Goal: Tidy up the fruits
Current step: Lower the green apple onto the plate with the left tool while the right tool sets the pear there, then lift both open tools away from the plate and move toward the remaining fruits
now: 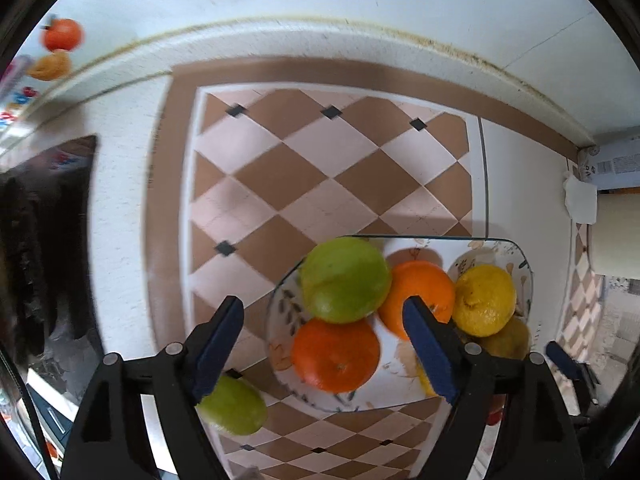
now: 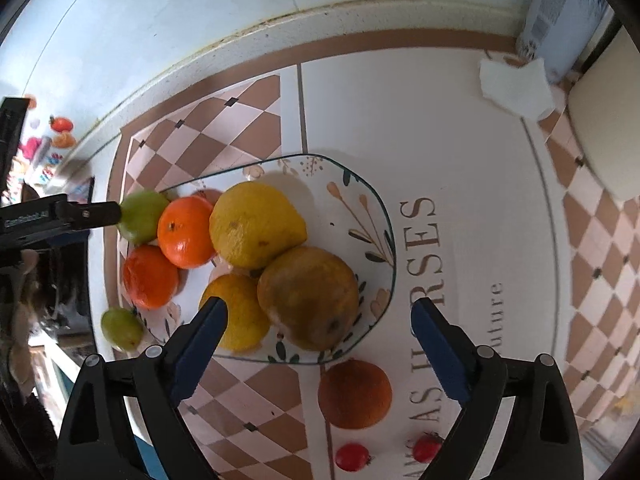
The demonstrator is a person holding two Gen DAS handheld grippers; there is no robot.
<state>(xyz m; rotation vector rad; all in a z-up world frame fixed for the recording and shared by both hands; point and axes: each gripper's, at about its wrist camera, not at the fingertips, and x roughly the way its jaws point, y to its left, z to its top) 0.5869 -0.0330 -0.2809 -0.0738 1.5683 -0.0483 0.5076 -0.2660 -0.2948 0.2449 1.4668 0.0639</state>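
A glass plate (image 2: 376, 208) with a leaf pattern holds a green apple (image 1: 345, 279), two oranges (image 1: 336, 354) (image 1: 418, 292), a lemon (image 1: 484, 300) and a brownish pear (image 2: 308, 298). My left gripper (image 1: 324, 316) is open above the plate, over the green apple and the front orange. My right gripper (image 2: 318, 316) is open over the pear and a second lemon (image 2: 236, 312). A second green apple (image 1: 234, 404) lies on the table beside the plate. An orange (image 2: 354, 394) and two small red fruits (image 2: 352, 456) lie near the plate.
The table has a checked brown and white cloth (image 1: 320, 168). A white napkin (image 2: 516, 84) and a box (image 2: 560, 16) stand at the far right corner. Colourful items (image 1: 60, 36) hang on the wall at the left.
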